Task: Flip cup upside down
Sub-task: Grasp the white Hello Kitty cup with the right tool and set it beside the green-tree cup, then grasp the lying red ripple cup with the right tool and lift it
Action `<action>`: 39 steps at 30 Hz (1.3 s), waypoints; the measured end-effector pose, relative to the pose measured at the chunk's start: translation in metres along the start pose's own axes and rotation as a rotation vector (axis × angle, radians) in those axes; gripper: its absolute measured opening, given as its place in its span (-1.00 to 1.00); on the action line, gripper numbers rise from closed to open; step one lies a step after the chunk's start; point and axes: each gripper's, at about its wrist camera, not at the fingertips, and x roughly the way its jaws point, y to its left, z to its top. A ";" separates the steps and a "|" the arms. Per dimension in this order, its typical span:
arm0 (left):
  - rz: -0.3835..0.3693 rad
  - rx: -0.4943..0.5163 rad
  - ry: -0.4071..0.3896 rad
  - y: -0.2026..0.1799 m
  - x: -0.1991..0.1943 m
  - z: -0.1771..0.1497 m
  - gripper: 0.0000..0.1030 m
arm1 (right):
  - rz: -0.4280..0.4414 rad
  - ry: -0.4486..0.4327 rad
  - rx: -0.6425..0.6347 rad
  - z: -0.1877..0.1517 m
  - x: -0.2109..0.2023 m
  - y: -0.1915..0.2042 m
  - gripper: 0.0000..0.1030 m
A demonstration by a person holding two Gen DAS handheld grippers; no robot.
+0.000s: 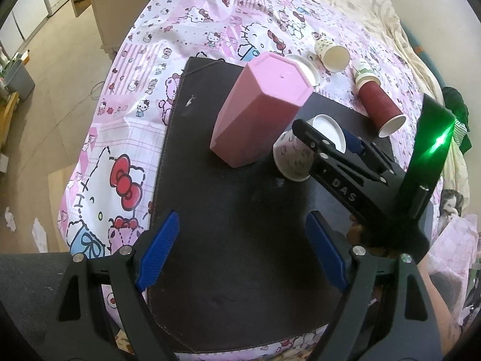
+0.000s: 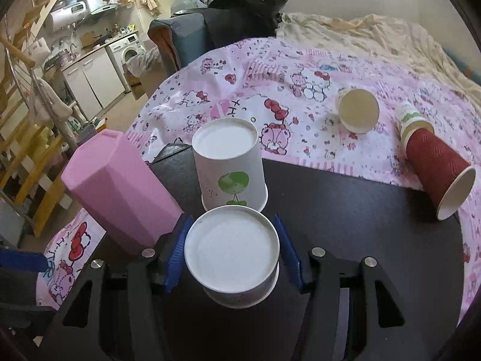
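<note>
The right tongs (image 2: 231, 258) are clamped on a white paper cup (image 2: 231, 249), bottom up, low in the middle of the right wrist frame over the dark mat (image 2: 345, 210). Just behind it stands a second upturned cup (image 2: 230, 165); a pink hexagonal container (image 2: 120, 186) leans at left. The left tongs (image 1: 240, 249) hang apart, empty, at the lower centre of their own view.

The dark mat (image 2: 345, 210) looks like matt leather with stitched edges, lying on a glossy, crinkled plastic tablecloth (image 2: 300, 69). On the mat, the held paper cup (image 2: 231, 246) is smooth beside a matt pink plastic container (image 2: 120, 186); at the mat's edge lies a ribbed red paper cup (image 2: 433, 162).
</note>
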 end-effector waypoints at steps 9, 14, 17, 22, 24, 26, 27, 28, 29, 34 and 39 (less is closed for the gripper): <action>-0.008 0.027 -0.011 -0.007 -0.003 0.000 0.63 | 0.092 0.006 0.092 -0.004 -0.025 -0.025 0.78; 0.005 0.030 -0.017 -0.007 -0.003 0.000 0.63 | 0.067 0.031 0.122 -0.010 -0.051 -0.041 0.78; 0.011 0.040 -0.017 -0.010 -0.002 -0.002 0.63 | 0.018 0.073 0.145 -0.018 -0.068 -0.055 0.78; 0.041 0.083 -0.043 -0.019 -0.004 -0.007 0.63 | -0.045 0.115 0.198 -0.034 -0.102 -0.082 0.78; 0.065 0.110 -0.055 -0.024 -0.004 -0.009 0.63 | -0.078 0.128 0.236 -0.040 -0.115 -0.098 0.78; 0.079 0.121 -0.055 -0.027 -0.003 -0.010 0.63 | -0.101 0.129 0.257 -0.044 -0.124 -0.108 0.78; 0.080 0.125 -0.053 -0.029 -0.003 -0.011 0.63 | -0.115 0.128 0.279 -0.046 -0.128 -0.117 0.78; 0.081 0.131 -0.054 -0.031 -0.003 -0.011 0.63 | -0.118 0.129 0.298 -0.046 -0.131 -0.123 0.78; 0.083 0.139 -0.057 -0.034 -0.004 -0.012 0.63 | -0.119 0.140 0.312 -0.044 -0.131 -0.129 0.78; 0.117 0.168 -0.070 -0.043 0.002 -0.011 0.63 | -0.164 0.141 0.275 0.003 -0.136 -0.159 0.78; 0.130 0.162 -0.055 -0.041 0.010 -0.007 0.63 | -0.197 0.291 0.278 0.073 -0.093 -0.216 0.79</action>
